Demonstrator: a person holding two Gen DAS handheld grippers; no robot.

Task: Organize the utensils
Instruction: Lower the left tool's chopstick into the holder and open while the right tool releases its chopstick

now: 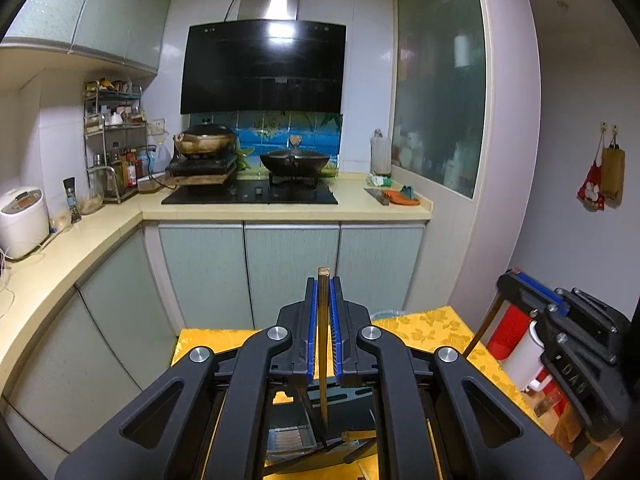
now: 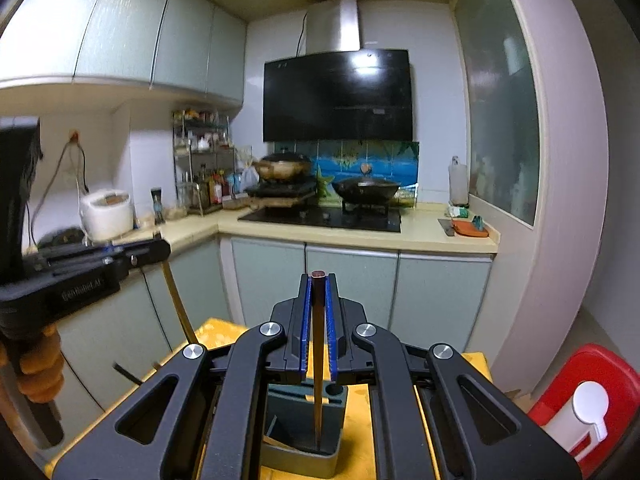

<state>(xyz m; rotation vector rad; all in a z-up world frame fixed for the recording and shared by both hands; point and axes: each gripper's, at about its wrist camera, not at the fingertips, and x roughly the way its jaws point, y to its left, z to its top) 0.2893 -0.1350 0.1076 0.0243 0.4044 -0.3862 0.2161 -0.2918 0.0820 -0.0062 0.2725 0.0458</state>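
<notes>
My left gripper [image 1: 323, 280] is shut on a light wooden chopstick [image 1: 323, 352] that hangs upright between the blue pads. Its lower end is over a dark grey utensil holder [image 1: 288, 440] on the yellow-clothed table. My right gripper [image 2: 319, 278] is shut on a darker chopstick [image 2: 318, 360], also upright. That tip reaches down into the holder [image 2: 296, 458]. Each gripper shows in the other's view: the right gripper [image 1: 510, 276] at the right with its dark chopstick [image 1: 482, 332], the left gripper [image 2: 160, 245] at the left with its light chopstick [image 2: 178, 304].
The small table [image 1: 420, 324] with a yellow cloth stands in front of pale green kitchen cabinets [image 1: 288, 268]. A red and white plastic seat [image 2: 580, 400] sits at its right. On the counter behind are a hob with two woks [image 1: 296, 162], a spice rack and a rice cooker [image 1: 22, 220].
</notes>
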